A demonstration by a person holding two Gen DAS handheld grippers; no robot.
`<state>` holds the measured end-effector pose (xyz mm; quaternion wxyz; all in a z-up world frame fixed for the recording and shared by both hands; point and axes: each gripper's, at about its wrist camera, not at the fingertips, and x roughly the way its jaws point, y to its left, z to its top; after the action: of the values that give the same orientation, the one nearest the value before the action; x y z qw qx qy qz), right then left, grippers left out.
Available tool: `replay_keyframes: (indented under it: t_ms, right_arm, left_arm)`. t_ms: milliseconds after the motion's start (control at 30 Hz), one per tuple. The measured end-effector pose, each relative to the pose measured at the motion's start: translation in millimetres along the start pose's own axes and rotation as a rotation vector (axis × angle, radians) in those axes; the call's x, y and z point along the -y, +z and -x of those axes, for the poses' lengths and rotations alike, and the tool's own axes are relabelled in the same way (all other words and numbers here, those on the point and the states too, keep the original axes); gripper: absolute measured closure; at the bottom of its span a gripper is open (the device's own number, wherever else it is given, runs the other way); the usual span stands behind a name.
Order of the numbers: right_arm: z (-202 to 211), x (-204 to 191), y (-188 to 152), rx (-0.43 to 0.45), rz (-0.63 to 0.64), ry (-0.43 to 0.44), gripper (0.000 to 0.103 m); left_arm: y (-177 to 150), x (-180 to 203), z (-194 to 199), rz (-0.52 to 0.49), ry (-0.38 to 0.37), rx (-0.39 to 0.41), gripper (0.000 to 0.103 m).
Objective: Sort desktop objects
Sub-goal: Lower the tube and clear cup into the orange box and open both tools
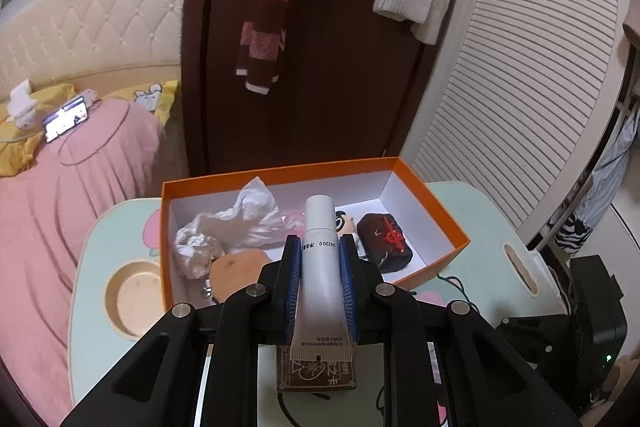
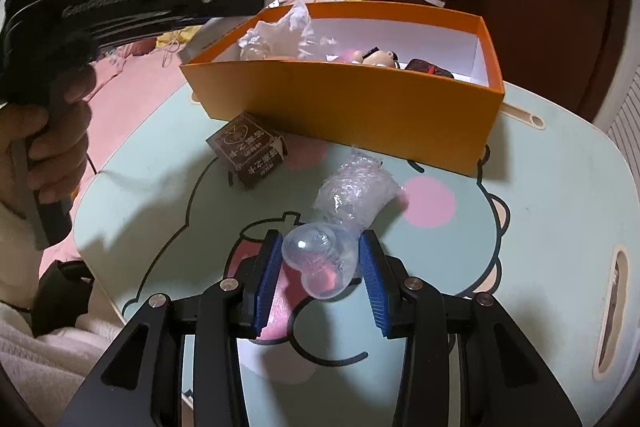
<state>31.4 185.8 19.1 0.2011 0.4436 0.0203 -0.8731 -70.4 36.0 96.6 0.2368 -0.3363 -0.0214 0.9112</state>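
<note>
Setting: bedroom; mint-green plastic lap table (image 2: 540, 227) with cartoon print and pink dots, before a dark wooden door and a tufted cream headboard.

Item 1. Orange cardboard box (image 1: 448, 211), white-lined and open-topped, at 12 o'clock on the table. Holds crumpled white tissue (image 1: 236, 223), a small cartoon figurine, a dark wrapped block (image 1: 386, 241) with red marking and a round tan piece.

Item 2. White squeeze tube (image 1: 320, 259), smooth matt plastic with a crimped tail. Pinched between the blue ribbed pads of the left gripper (image 1: 320, 247), jaws at their narrowest, cap pointing toward 12 o'clock over the box's near wall.

Item 3. Clear blister shell (image 2: 320, 255), glossy and bulbous, with crinkled bubble wrap (image 2: 352, 191) behind at 1 o'clock. It lies on the table between the right gripper's (image 2: 320, 255) partly parted pads; contact cannot be confirmed.

Item 4. Brown printed carton (image 2: 250, 151), dented, lying at 10 o'clock of the shell.

Step, as judged: depositing the tube. Next: carry it past the rim, then release. The shell looks slippery and thin; squeeze lightly.
</note>
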Motion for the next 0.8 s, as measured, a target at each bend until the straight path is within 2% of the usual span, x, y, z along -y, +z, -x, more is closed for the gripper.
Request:
replay_keyframes:
  t_ms: [433,533,700,800]
  right_arm:
    - [3.3,-6.1,-7.6,-0.006,0.048,-0.018,0.062]
    - [4.5,-7.7,-9.2,-0.010,0.055,-0.010,0.065]
    - [16.8,-7.2,-8.8,-0.005,0.057,0.042,0.065]
    - [30.6,-7.2,0.5,0.028,0.061,0.068,0.065]
  left_arm:
    - [0.6,-2.4,-7.1,0.014,0.005,-0.021,0.085]
    - [0.7,-2.7,-7.1,0.013,0.004,-0.023,0.085]
    - [3.3,-5.8,-7.0,0.018,0.006,-0.021,0.085]
    - [6.6,-8.6,-9.0,0.020,0.010,-0.020,0.085]
